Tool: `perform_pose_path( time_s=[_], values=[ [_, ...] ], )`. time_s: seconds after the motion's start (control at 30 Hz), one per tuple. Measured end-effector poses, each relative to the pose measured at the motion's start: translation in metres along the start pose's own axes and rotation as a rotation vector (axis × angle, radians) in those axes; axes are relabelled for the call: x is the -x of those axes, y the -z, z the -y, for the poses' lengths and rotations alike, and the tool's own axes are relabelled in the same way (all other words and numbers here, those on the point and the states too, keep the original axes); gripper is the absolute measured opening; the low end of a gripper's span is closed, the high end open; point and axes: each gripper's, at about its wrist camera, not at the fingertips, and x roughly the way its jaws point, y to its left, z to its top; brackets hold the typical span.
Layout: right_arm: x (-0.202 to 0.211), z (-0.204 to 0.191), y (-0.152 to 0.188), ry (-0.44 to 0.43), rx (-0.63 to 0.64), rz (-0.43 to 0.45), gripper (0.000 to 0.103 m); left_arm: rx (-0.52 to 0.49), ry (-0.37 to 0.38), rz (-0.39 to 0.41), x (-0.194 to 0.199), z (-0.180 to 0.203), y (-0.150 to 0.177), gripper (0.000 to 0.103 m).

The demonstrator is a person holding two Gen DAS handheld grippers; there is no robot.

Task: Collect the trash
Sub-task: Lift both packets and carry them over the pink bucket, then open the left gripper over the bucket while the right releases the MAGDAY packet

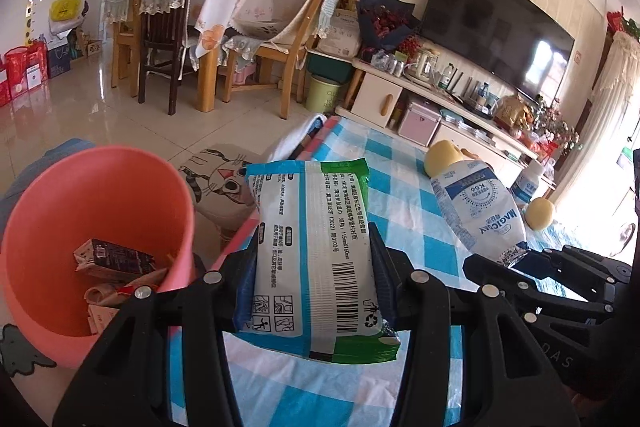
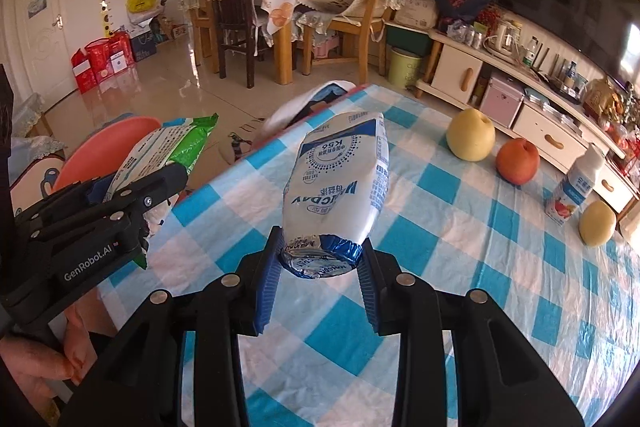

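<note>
The left gripper (image 1: 314, 259) pinches a white, green-edged plastic wipes packet (image 1: 316, 251), and the right gripper (image 2: 320, 263) pinches a crumpled white-and-blue yogurt bottle (image 2: 340, 183) by its foil end, both lifted above the blue checked tablecloth (image 2: 460, 267). I judge the carrying step is in hand: next, the packet must go toward 9 o'clock over the pink plastic trash bin (image 1: 100, 187), then be released.

Wet-wipe pack (image 1: 316, 259): glossy printed plastic film. Yogurt bottle (image 2: 340, 183): crinkled glossy sleeve, foil-look end. Bin (image 1: 100, 211): smooth matt pink plastic. Tablecloth (image 2: 460, 247): slick checked plastic sheet. Floor tiles (image 1: 80, 115): polished, reflective
</note>
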Motion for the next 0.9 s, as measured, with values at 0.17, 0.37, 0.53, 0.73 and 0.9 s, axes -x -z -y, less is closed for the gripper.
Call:
perform_pose_path(
  time_s=[0.17, 0.37, 0.53, 0.73, 0.9],
  values=[
    [-0.006, -0.049, -0.018, -0.055, 0.079, 0.008, 0.037, 0.053, -0.063, 0.047, 0.016, -0.041, -0.012, 0.050],
    [-0.018, -0.113, -0.044, -0.134, 0.153, 0.027, 0.037, 0.155, -0.144, 0.058, 0.022, -0.102, -0.017, 0.049],
    [-0.035, -0.160, -0.063, -0.186, 0.221, 0.026, 0.037, 0.229, -0.193, 0.042, 0.018, -0.146, -0.016, 0.050],
    [-0.069, -0.181, -0.066, -0.150, 0.258, -0.032, 0.065, 0.305, -0.226, 0.029, 0.012, -0.185, -0.013, 0.064],
    [-0.056, -0.155, -0.053, -0.105, 0.185, -0.005, 0.087, 0.271, -0.259, 0.050, 0.016, -0.188, -0.015, 0.084]
  ],
)
